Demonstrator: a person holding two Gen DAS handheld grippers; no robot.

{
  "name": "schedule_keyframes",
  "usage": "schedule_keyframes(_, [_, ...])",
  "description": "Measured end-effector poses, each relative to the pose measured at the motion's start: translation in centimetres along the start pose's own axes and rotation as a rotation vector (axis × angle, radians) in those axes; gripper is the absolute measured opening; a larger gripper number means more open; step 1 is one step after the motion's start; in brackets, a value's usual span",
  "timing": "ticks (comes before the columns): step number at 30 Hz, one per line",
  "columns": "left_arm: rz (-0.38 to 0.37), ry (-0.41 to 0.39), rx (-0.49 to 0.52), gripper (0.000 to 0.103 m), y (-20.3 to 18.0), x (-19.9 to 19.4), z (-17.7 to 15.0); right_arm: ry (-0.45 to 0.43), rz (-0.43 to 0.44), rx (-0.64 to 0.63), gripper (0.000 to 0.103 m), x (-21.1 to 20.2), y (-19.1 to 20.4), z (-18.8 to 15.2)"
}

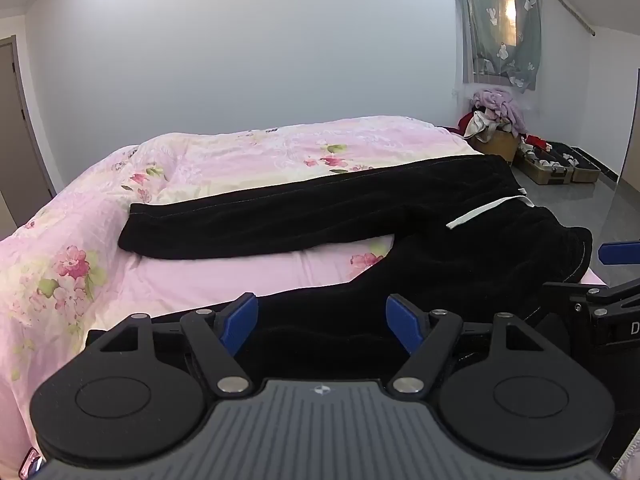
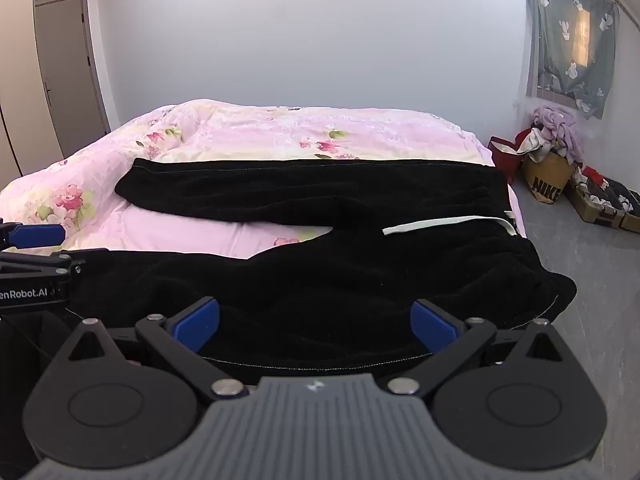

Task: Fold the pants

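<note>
Black pants (image 1: 320, 212) lie spread on a pink floral bed (image 1: 100, 248), legs apart in a V, waistband to the right with a white drawstring (image 1: 486, 212). My left gripper (image 1: 322, 326) is open, hovering over the near leg at the bed's front edge. My right gripper (image 2: 314, 326) is open over the same near leg, closer to the waistband. In the right wrist view the pants (image 2: 320, 196) and drawstring (image 2: 444, 226) show fully, on the bed (image 2: 80, 200). Each gripper shows at the edge of the other's view: the right (image 1: 608, 280), the left (image 2: 32, 256).
A cardboard box heaped with clothes (image 2: 548, 148) and open cases (image 2: 608, 204) sit on the grey floor right of the bed. A door (image 2: 68, 68) stands at far left. A curtained window (image 1: 500, 28) is on the right wall.
</note>
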State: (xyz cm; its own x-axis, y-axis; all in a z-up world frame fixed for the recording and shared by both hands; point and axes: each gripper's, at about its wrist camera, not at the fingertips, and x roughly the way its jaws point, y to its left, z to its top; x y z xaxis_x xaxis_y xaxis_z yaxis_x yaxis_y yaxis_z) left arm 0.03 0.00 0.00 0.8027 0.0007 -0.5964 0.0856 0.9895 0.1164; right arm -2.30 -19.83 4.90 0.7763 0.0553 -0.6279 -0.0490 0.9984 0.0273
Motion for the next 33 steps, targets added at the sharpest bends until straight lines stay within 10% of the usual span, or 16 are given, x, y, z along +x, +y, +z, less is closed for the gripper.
schedule_keyframes(33, [0.003,0.007,-0.008,0.086,0.1,-0.2,-0.4,0.027,0.007,0.025,0.098,0.8,-0.2,0.0])
